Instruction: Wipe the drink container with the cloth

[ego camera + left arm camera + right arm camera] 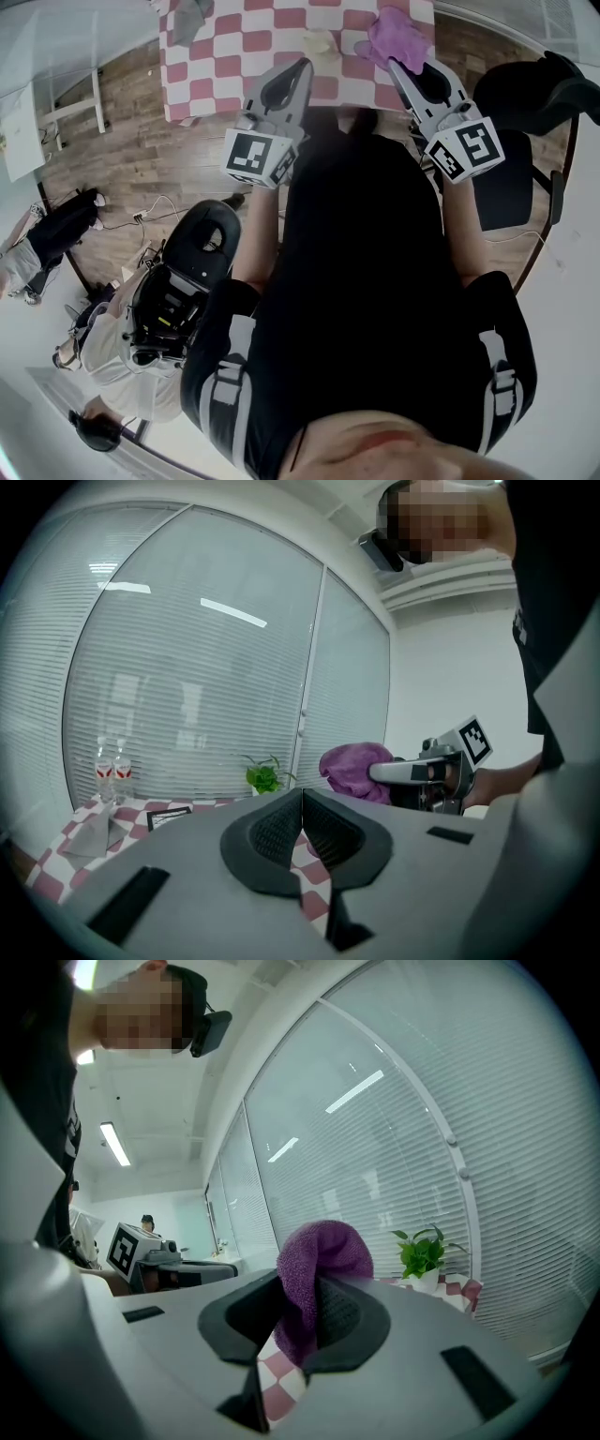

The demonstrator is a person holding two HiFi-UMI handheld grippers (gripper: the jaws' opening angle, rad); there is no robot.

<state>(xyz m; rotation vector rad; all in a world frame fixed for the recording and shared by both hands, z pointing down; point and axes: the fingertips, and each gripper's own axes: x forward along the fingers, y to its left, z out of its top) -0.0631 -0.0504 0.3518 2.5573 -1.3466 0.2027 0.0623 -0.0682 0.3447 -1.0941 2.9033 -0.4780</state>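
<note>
Right gripper view: right gripper (299, 1307) pinches purple cloth (323, 1255) over checked table (281, 1377); soft, light, limp, so keep a thick fold. Left gripper (302, 822) jaws pressed together, empty. Drink container prob. one of two bottles (119, 767) at table's far edge: light, slippery, take mid-body.

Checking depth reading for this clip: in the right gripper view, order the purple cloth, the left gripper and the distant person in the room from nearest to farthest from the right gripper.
1. The purple cloth, centre, pinched between the jaws of the right gripper.
2. The left gripper, alongside at the view's left.
3. The person, small, far back in the room, left.
</note>
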